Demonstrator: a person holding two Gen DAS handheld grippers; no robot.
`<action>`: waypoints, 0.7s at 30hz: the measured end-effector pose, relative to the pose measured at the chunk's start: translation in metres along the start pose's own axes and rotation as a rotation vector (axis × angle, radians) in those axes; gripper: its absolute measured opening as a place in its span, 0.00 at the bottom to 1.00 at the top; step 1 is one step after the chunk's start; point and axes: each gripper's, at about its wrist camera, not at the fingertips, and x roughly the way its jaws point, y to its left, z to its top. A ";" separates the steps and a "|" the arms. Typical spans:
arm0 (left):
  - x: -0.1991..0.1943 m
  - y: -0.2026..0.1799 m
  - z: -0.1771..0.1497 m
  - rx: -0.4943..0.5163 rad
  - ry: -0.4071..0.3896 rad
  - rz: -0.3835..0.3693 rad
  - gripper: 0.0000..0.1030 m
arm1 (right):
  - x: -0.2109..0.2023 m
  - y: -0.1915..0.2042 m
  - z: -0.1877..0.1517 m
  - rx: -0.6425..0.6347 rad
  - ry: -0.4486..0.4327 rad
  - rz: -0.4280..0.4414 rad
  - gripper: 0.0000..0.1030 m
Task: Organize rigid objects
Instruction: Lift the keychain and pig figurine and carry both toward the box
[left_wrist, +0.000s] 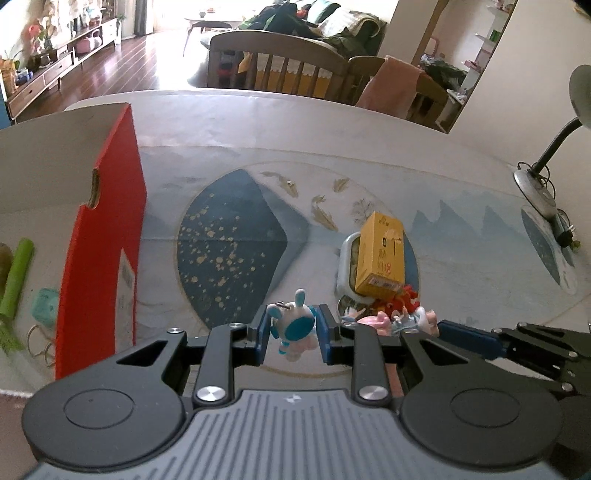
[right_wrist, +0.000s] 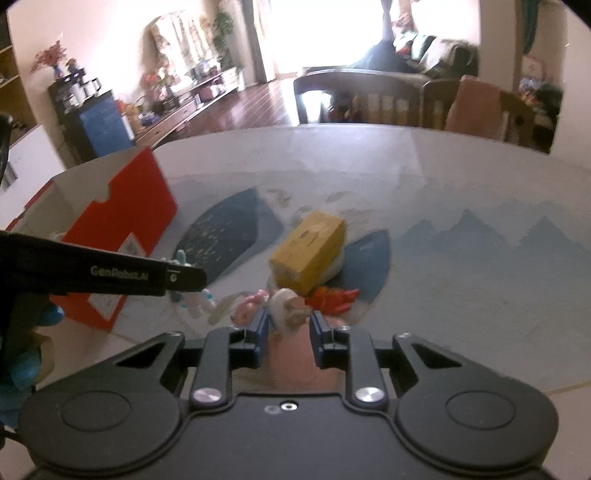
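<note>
In the left wrist view, the left gripper (left_wrist: 293, 332) sat at the lower centre of the frame, its blue pads closed narrowly on a small white-and-blue rabbit toy (left_wrist: 293, 326), which was held between them above the table (left_wrist: 461, 258). To the left of the frame stood a red box (left_wrist: 107, 240) with a white inside, open at the top. Right of centre, a yellow carton (left_wrist: 380, 254) lay tilted on top of a pale oval container (left_wrist: 345, 258). Just below the carton sat a red crab toy (left_wrist: 400, 299), and next to it a pink-and-white toy (left_wrist: 402, 319). The right gripper's blue finger (left_wrist: 465, 338) reached in from the right edge, touching that pink toy. A desk lamp (left_wrist: 554, 147) stood at the upper right, and a green roll (left_wrist: 16, 280) lay at the far left.

In the right wrist view, the right gripper (right_wrist: 287, 326) filled the lower centre, its pads drawn in on a cream-and-pink toy (right_wrist: 286, 308); the view was blurred, so the toy's shape could not be told. The yellow carton (right_wrist: 308, 254) lay just above it in the frame, with the red crab toy (right_wrist: 332, 297) to its lower right. The left gripper (right_wrist: 184, 277) crossed in from the left edge, hiding most of the rabbit toy (right_wrist: 195, 301), with the red box (right_wrist: 122, 236) behind it at the left.
</note>
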 end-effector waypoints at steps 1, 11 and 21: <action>-0.001 0.001 -0.001 -0.002 0.000 -0.001 0.25 | 0.001 0.000 0.000 0.001 0.005 0.001 0.32; -0.006 0.004 -0.009 -0.013 0.007 0.007 0.25 | 0.022 0.004 0.007 -0.004 0.001 0.015 0.61; -0.011 0.016 -0.013 -0.035 0.008 0.016 0.25 | 0.031 0.018 0.005 -0.232 0.023 0.092 0.80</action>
